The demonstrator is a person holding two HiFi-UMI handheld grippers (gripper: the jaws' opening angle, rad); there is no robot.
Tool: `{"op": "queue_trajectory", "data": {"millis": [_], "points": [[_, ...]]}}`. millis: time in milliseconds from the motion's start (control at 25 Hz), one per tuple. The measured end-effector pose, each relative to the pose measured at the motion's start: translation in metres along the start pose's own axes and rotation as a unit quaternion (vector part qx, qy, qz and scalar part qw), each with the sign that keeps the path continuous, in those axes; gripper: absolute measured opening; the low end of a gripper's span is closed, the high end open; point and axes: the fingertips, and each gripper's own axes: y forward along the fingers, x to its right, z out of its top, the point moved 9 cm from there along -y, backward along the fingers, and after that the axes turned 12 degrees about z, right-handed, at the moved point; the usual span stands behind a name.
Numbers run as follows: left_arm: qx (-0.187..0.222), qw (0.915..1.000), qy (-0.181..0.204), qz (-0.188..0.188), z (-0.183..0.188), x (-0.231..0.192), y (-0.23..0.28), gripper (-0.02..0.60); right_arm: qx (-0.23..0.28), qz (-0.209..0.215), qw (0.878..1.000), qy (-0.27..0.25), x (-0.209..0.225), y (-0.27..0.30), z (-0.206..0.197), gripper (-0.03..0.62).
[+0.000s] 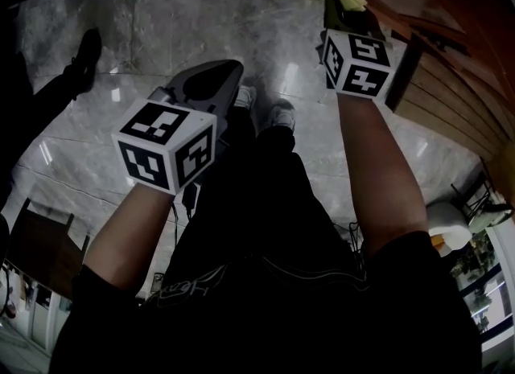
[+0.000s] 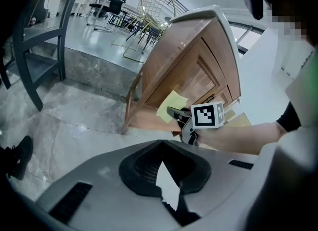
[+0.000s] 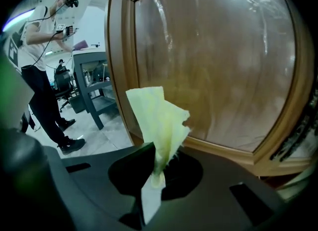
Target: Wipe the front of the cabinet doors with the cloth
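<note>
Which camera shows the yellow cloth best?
The right gripper view: the cloth fills the middle, pinched in the right gripper. The head view shows only a corner; the left gripper view shows it small.

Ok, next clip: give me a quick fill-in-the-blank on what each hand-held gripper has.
The cloth pinched in the right hand-held gripper is ___ in colour.
The left hand-held gripper holds ___.
The cabinet door facing the cloth is made of ___.
Missing words: yellow; nothing; wood.

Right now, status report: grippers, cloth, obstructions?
Right gripper shut on pale yellow cloth, facing wooden cabinet door. Left gripper shut, empty. Nothing between.
</note>
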Motion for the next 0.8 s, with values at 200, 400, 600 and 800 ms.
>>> {"op": "queue_trajectory", "data": {"millis": [200,400,600,800], "points": [[-0.006,0.9999,0.012,-0.007,0.0,0.017,0.008,0.006,0.003,-0.011,1.0,0.01,0.016,-0.012,-0.007,0.041],[-0.012,0.9997,0.019,-0.006,-0.003,0.029,0.014,0.006,0.004,-0.022,1.0,0.021,0.031,-0.024,-0.016,0.041],[-0.015,0.9995,0.027,-0.011,-0.004,0.049,0.023,0.006,0.003,-0.034,0.999,0.035,0.049,-0.041,-0.026,0.041],[-0.017,0.999,0.037,-0.02,-0.002,0.071,0.031,0.006,0.005,-0.047,0.997,0.061,0.068,-0.058,-0.037,0.041]]}}
